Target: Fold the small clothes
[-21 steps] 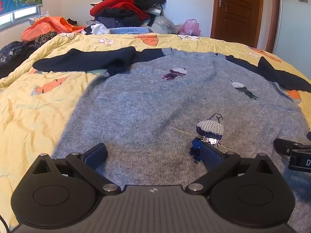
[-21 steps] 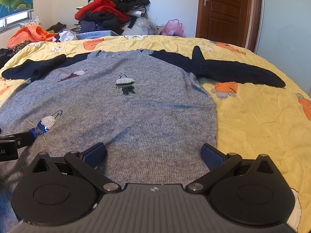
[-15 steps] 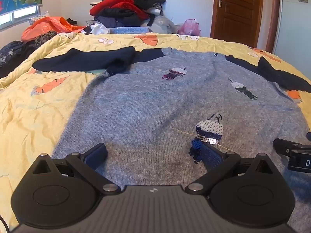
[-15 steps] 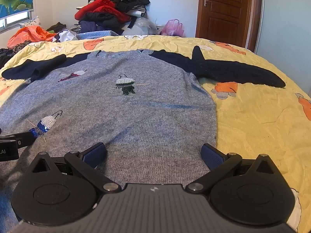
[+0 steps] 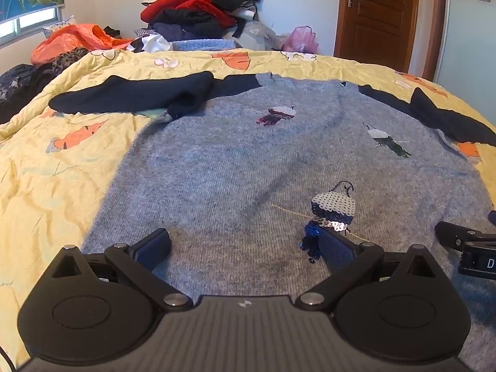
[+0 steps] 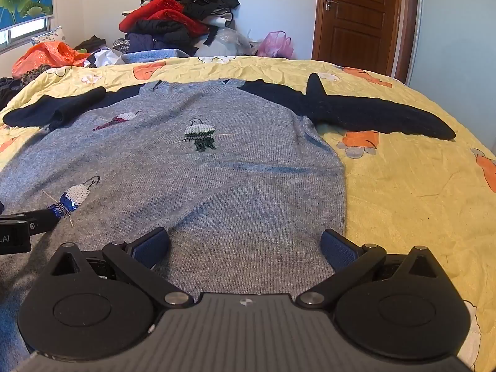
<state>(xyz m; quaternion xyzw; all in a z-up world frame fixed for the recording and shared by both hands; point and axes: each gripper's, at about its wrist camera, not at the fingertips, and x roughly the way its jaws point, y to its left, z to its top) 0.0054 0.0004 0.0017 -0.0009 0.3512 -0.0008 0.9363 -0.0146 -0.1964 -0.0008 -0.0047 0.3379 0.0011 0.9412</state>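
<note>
A grey knitted sweater [image 5: 248, 161] with dark navy sleeves and sequin figures lies flat, face up, on the yellow bedspread; it also shows in the right wrist view [image 6: 217, 170]. Its left sleeve [image 5: 133, 96] is folded back on itself. Its right sleeve [image 6: 372, 114] lies stretched out to the right. My left gripper [image 5: 245, 248] is open and empty, low over the sweater's hem on the left half. My right gripper [image 6: 245, 248] is open and empty over the hem near the sweater's right edge. Each gripper's finger shows at the edge of the other's view.
The yellow bedspread [image 6: 418, 186] with orange prints covers the bed. A pile of clothes [image 5: 198, 9] stands at the far side by the wall, with an orange bundle [image 5: 74, 38] at the left. A wooden door [image 6: 359, 15] is at the back right.
</note>
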